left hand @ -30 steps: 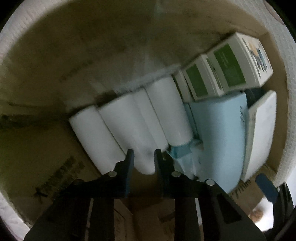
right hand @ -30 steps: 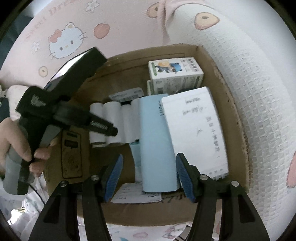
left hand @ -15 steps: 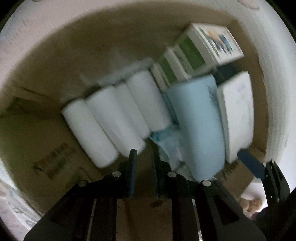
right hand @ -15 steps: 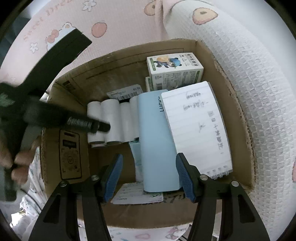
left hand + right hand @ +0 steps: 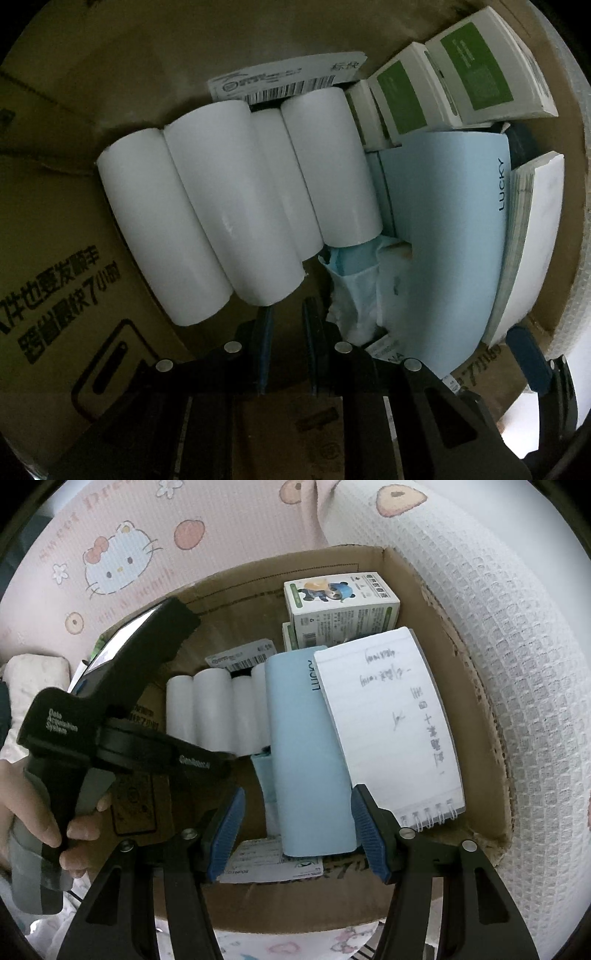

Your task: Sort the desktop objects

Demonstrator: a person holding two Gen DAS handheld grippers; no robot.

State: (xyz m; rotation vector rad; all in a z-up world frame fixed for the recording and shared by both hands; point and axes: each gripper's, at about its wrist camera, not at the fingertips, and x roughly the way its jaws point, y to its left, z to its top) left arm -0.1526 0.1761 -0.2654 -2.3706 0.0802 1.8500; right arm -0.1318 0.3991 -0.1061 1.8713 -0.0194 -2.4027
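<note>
Right wrist view: we look down into an open cardboard box resting on a pink cartoon-print sheet, with a white waffle-weave blanket at the right of the frame. At the bottom of the frame our right hand-held gripper is released, its blue pads spread wide over the near end of a pale blue case at centre, gripping nothing. Right of the case lies a spiral notepad with handwriting; above both, a white-and-green carton printed with a cartoon figure sits toward the upper right corner of the box. Left of the case, a row of white paper rolls lies side by side. At the left edge, a hand holds the second tool over the box's left side.

In the left wrist view, our left hand-held gripper sits clenched at bottom centre, only a narrow gap between its jaws and nothing in it. Just above it lie the rolls, a barcode label behind them, and a crumpled blue-and-white packet beside them at lower centre.
</note>
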